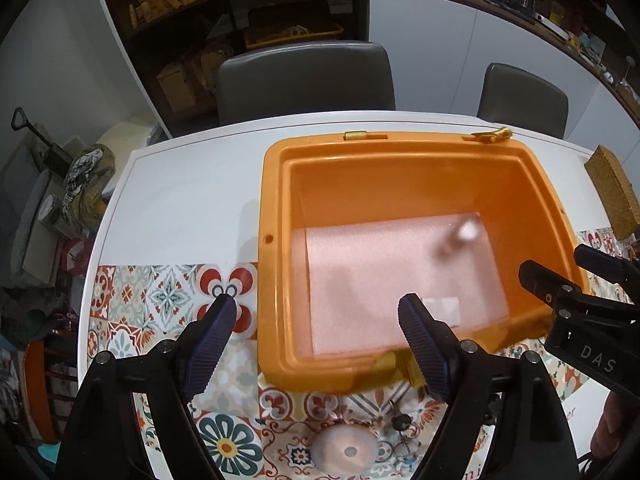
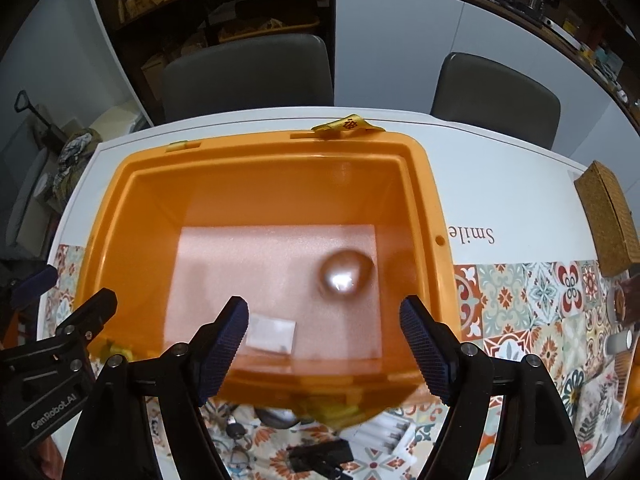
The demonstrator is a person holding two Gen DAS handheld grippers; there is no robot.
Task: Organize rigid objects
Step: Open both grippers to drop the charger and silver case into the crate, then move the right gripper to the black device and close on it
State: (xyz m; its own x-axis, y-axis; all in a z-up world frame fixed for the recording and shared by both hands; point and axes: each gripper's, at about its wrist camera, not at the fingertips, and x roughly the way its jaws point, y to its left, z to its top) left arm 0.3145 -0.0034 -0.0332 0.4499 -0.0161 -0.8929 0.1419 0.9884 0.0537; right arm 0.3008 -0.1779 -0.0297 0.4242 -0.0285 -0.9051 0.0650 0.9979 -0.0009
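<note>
One orange bin [image 2: 424,200] is sitting on the white table [image 2: 500,184], open at the top, w/ one pale foam sheet [image 2: 248,264] lining its floor. The right gripper [image 2: 324,316] is hanging over the bin's near edge w/ both fingers spread wide, nothing between them; just ahead of it and a bit to its right, one shiny rounded metal thing [image 2: 342,274] is showing as a blur over the foam, can't tell if it's resting there. One small white slip [image 2: 270,334] is lying on the foam right beside its left finger. The left gripper [image 1: 316,316] is also standing spread and empty, straddling the bin's left wall: one finger outside over the tiled mat [image 1: 160,292], one inside. Below it, near side of the bin, one pinkish round lid [image 1: 345,450] and one bunch of keys [image 1: 400,424] are lying on the mat. Far right of the right gripper, one woven box [image 2: 608,220] is sitting on the table. Two grey chairs [image 2: 248,72] are standing beyond the table.
</note>
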